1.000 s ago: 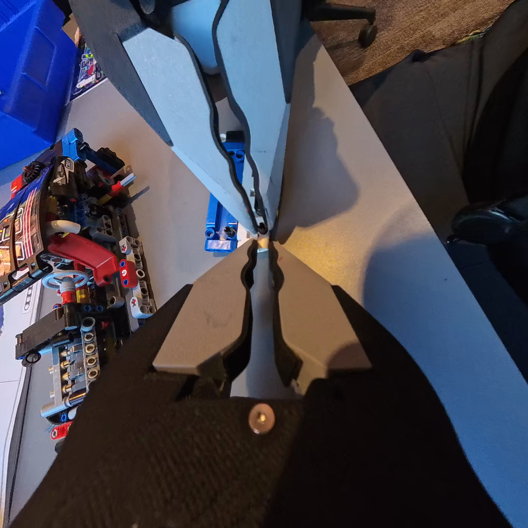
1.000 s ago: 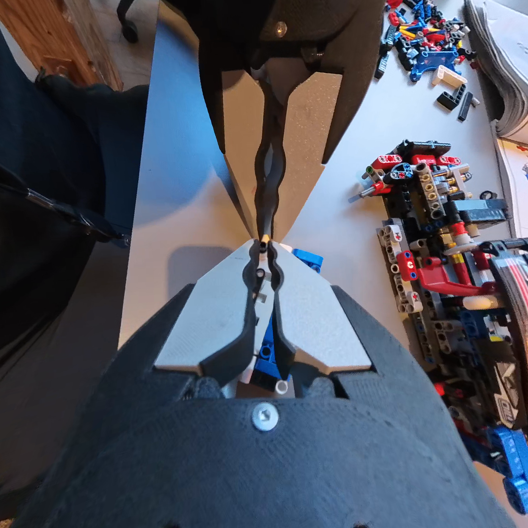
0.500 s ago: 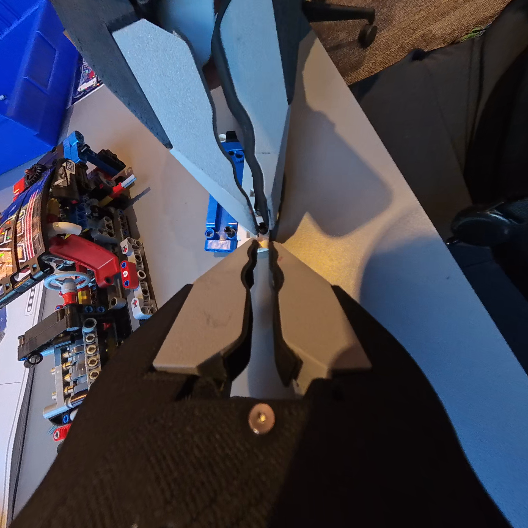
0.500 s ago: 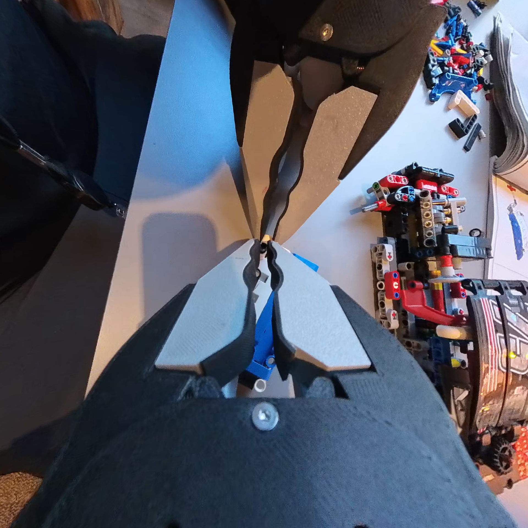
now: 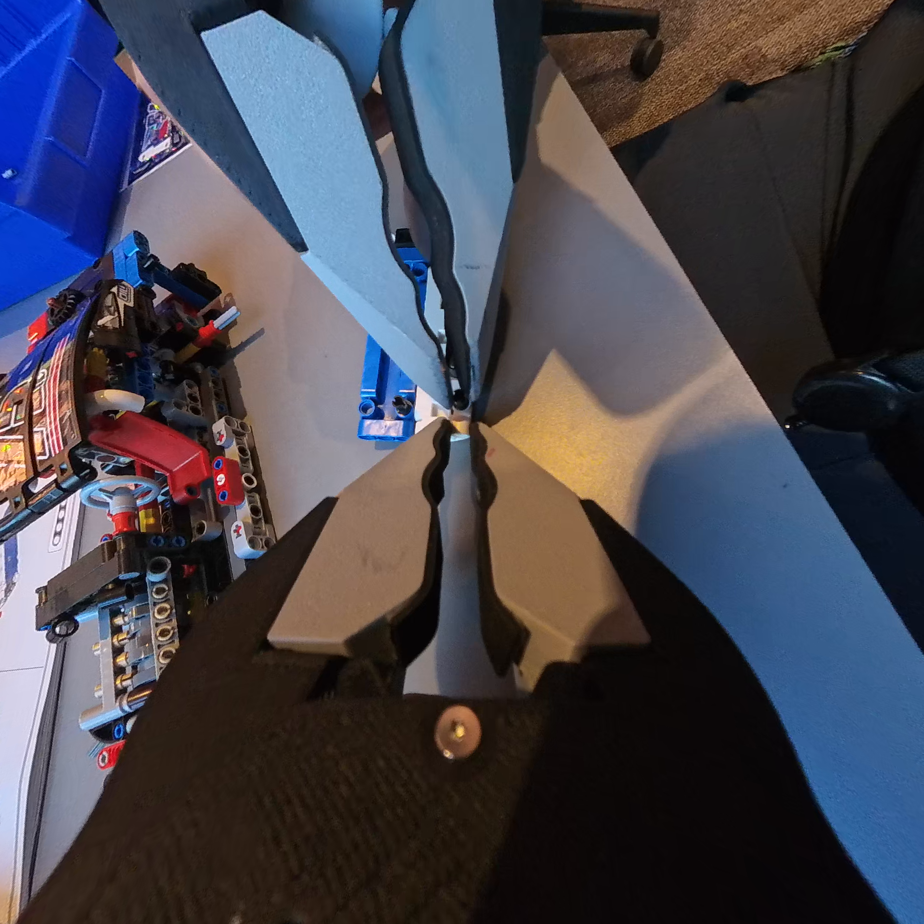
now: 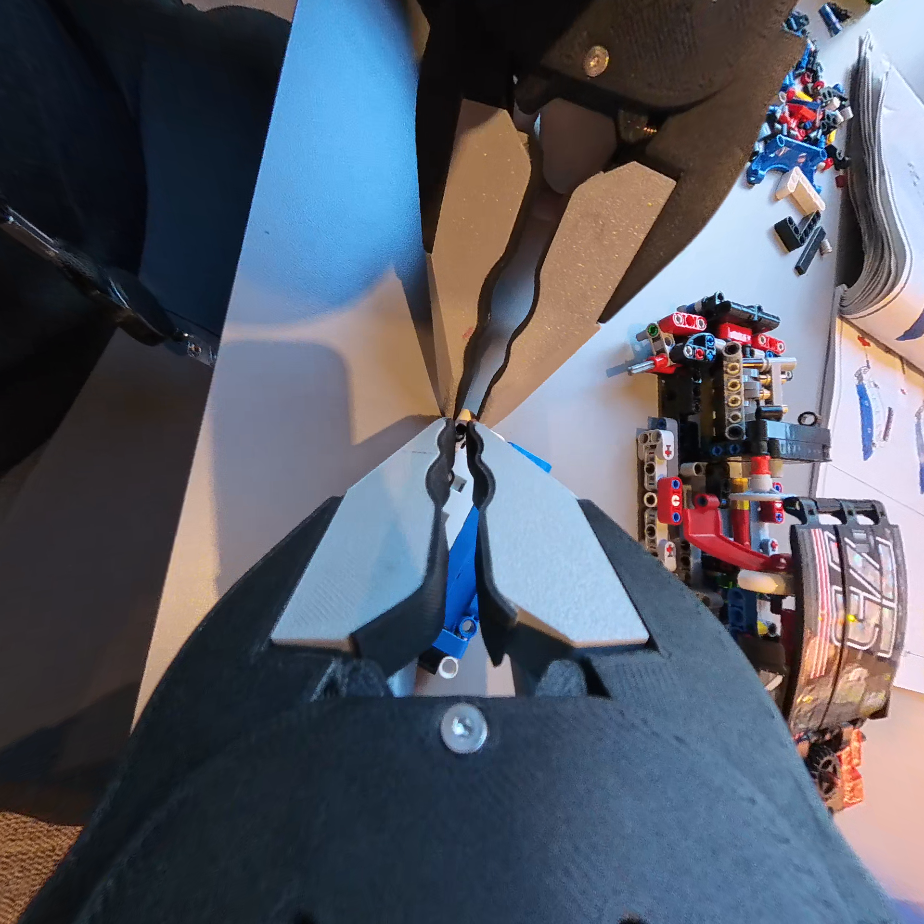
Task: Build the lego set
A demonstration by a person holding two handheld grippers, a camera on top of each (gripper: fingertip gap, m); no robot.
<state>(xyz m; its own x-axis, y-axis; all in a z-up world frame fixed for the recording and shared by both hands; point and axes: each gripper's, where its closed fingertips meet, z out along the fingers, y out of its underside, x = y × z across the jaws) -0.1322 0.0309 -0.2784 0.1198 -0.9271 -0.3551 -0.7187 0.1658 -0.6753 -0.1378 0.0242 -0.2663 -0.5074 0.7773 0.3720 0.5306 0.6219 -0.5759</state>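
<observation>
The left gripper (image 5: 458,431) and right gripper (image 6: 462,429) meet tip to tip above the table (image 5: 625,350). Each is clenched on a small peg, tan (image 6: 466,414) for the left, black (image 5: 459,400) for the right.

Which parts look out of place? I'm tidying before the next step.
Nothing looks damaged. A blue beam lies alone on the table, apart from the car build; loose pieces sit scattered near the booklets.

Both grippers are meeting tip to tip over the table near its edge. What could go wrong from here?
1. The tan peg sits only at the very tips of the left gripper; a slight misalignment with the black piece in the right gripper could pop it loose.
2. The table edge is close, so a dropped piece may fall to the floor.
3. The blue beam assembly lies directly below and could get knocked.
</observation>
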